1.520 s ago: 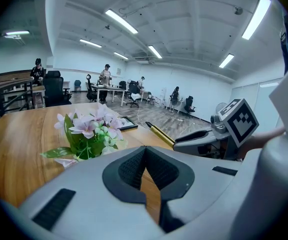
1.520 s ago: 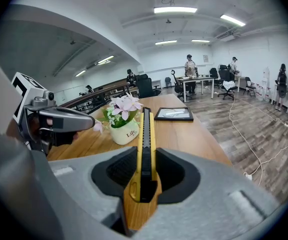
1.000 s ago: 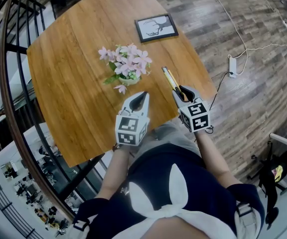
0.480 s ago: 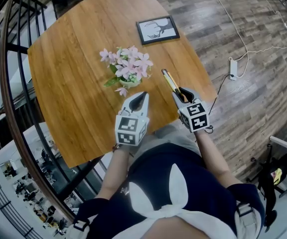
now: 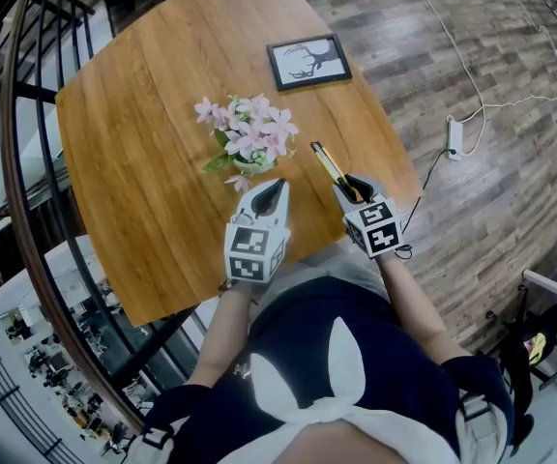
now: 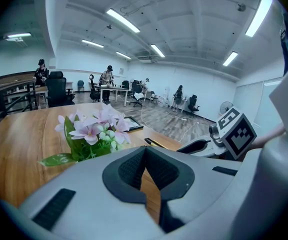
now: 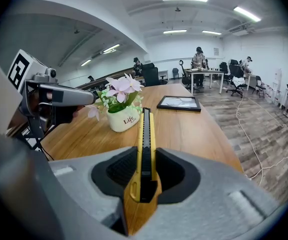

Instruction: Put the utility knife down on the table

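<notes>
The right tongs (image 7: 143, 176) are clamped on the yellow-and-black utility knife (image 7: 145, 134). Its long end points away, over the counter (image 5: 133, 172) near the right edge; cannot tell if it touches the wood. The left tongs (image 6: 146, 169) are closed with nothing between them, just beside the right, tip near the white pot of pink flowers (image 5: 249, 133). A framed picture (image 5: 307, 58) lies farther back. A power strip (image 5: 455, 140) is on the plank floor (image 5: 511, 56).

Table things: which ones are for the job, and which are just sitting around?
For the job: utility knife, held in the right gripper; table, where it goes.
Just sitting around: potted flowers, picture frame, shut left gripper.
</notes>
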### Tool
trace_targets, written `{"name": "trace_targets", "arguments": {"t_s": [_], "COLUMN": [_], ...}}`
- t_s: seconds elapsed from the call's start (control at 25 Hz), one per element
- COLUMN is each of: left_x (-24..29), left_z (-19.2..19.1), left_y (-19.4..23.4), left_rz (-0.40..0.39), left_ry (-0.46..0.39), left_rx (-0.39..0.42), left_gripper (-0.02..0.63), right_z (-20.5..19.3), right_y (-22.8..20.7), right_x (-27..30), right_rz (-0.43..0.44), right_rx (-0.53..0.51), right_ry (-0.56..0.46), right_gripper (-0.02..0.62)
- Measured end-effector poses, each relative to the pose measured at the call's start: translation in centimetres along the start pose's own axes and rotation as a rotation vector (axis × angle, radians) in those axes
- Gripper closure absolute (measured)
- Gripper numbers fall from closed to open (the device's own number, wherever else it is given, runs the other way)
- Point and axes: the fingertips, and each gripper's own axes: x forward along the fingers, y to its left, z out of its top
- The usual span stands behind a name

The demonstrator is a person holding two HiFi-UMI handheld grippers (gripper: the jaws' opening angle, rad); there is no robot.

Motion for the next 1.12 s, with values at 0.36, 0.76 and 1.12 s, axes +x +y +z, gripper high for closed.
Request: {"name": "trace_targets", "arguments": {"t_s": [0.36, 0.76, 1.12], "left_x": [1.0, 1.9, 2.4], "left_z": [0.0, -0.6, -0.8], "left_y": [0.2, 0.7, 0.4], "left_rz": [0.003, 0.004, -0.011], "left_ry": [0.019, 0.042, 0.056], "left_rx": [-0.001, -0.002, -0.004], "left_gripper": [0.589, 0.589, 0.589], "right_z": [-1.0, -1.9, -2.9], "right_y": [-0.8, -1.0, -0.9], "right_x": [1.3, 2.9, 4.1], "right_rz": [0.013, 0.030, 0.045], "right_rx": [-0.018, -0.044, -0.079], "right_ry": [0.041, 0.078, 0.114], "right_gripper": [0.479, 0.479, 0.479]}}
